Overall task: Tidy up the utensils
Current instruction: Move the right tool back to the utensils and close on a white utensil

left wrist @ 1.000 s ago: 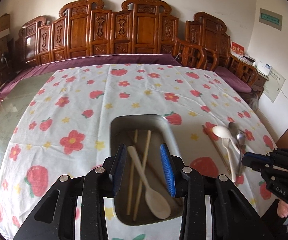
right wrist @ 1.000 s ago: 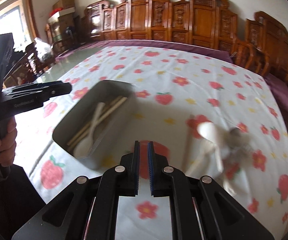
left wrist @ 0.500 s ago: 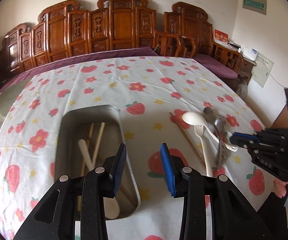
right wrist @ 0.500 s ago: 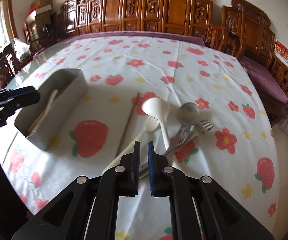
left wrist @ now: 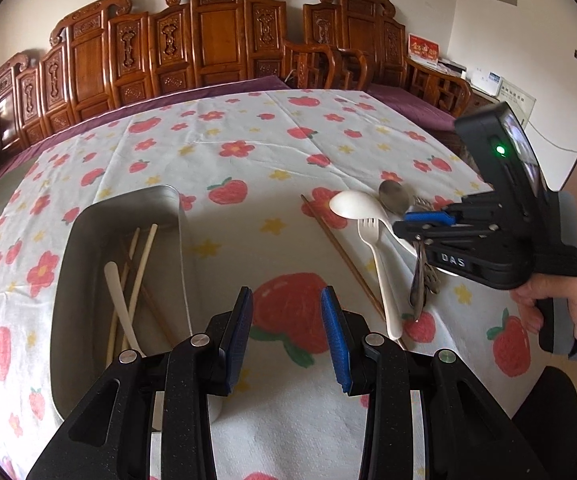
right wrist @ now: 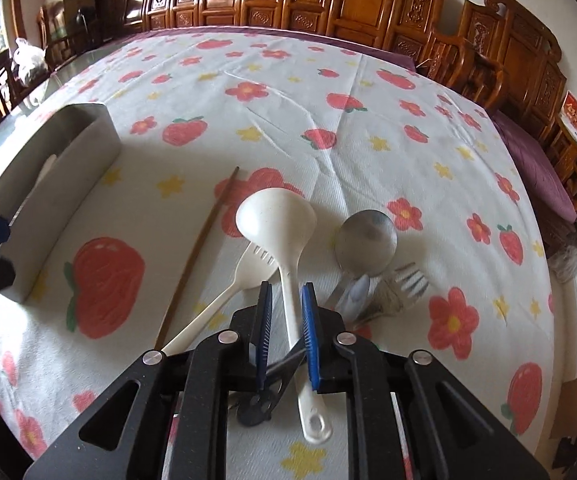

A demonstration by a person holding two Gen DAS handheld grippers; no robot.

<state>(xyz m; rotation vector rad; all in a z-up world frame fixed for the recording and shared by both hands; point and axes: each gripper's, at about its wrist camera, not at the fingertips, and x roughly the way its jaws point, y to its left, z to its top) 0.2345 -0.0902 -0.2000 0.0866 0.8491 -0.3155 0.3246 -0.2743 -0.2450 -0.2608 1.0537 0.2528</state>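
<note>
A metal tray (left wrist: 68, 264) holds chopsticks (left wrist: 140, 268) and a cream spoon (left wrist: 118, 300); it also shows in the right wrist view (right wrist: 68, 176). My left gripper (left wrist: 287, 332) is open and empty, just right of the tray. A cream ladle spoon (right wrist: 276, 220), cream fork (right wrist: 244, 276), metal spoon (right wrist: 366, 240), metal fork (right wrist: 408, 280) and a brown chopstick (right wrist: 200, 248) lie together on the cloth. My right gripper (right wrist: 286, 320) is open, its jaws either side of the ladle's handle, just above it; it also shows in the left wrist view (left wrist: 424, 224).
The table has a white cloth with strawberries and flowers (left wrist: 248, 152). Carved wooden chairs (left wrist: 216, 40) line the far side. A black-handled tool (right wrist: 264, 400) lies under the right gripper. The table's right edge (right wrist: 544, 280) is near the utensil pile.
My left gripper moved right, off the tray to the cloth beside it. My right gripper opened and came down over the utensil pile, its jaws now around the ladle's handle.
</note>
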